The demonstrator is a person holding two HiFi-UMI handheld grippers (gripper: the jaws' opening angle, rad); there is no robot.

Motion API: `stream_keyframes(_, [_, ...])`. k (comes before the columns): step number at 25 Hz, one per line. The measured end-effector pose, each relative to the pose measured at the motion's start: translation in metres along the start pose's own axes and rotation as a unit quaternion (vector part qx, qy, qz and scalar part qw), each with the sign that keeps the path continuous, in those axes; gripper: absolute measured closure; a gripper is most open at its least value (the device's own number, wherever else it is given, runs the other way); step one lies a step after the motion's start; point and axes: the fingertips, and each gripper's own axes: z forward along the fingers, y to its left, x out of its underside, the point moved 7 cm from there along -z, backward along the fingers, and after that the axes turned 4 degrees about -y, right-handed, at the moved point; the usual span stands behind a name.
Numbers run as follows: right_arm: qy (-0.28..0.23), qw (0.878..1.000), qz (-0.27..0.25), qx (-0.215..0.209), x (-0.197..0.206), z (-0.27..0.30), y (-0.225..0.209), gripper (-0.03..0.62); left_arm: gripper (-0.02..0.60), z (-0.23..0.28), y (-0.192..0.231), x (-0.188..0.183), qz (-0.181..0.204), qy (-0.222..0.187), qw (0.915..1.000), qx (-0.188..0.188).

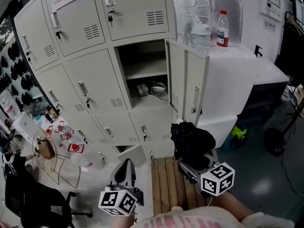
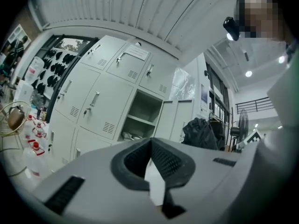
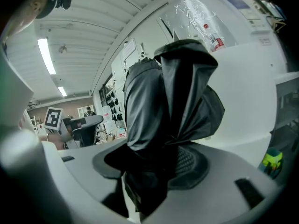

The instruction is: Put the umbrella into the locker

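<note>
A black folded umbrella [image 3: 173,92], its glossy fabric creased and bunched, is clamped between the ribbed pads [image 3: 190,160] of the right tongs [image 3: 163,164]. The left tongs [image 2: 152,157] are closed and empty; the open grey metal locker [image 2: 145,107] is seen ahead of them.

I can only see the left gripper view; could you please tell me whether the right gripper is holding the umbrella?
Observer: Yes, the right gripper is clamped on the folded black umbrella.
Operator: Thank you. Is anything standing on the white counter beside the open locker?
Observer: A bottle with a red label stands on it.
</note>
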Motion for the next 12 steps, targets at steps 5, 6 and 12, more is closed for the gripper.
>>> stream_keyframes(5, [0.018, 1.000, -0.013, -0.020, -0.006, 0.029, -0.017, 0.361, 0.580, 0.038, -0.001, 0.010, -0.014, -0.002, 0.9999, 0.009])
stream_keyframes(6, [0.025, 0.999, -0.016, -0.020, -0.006, 0.034, -0.020, 0.361, 0.580, 0.045, -0.002, 0.013, -0.021, 0.003, 0.9996, 0.018])
stream_keyframes(12, [0.029, 0.999, -0.006, -0.035, -0.026, 0.081, -0.028, 0.361, 0.581, 0.078, 0.017, 0.006, -0.005, 0.013, 0.9999, 0.004])
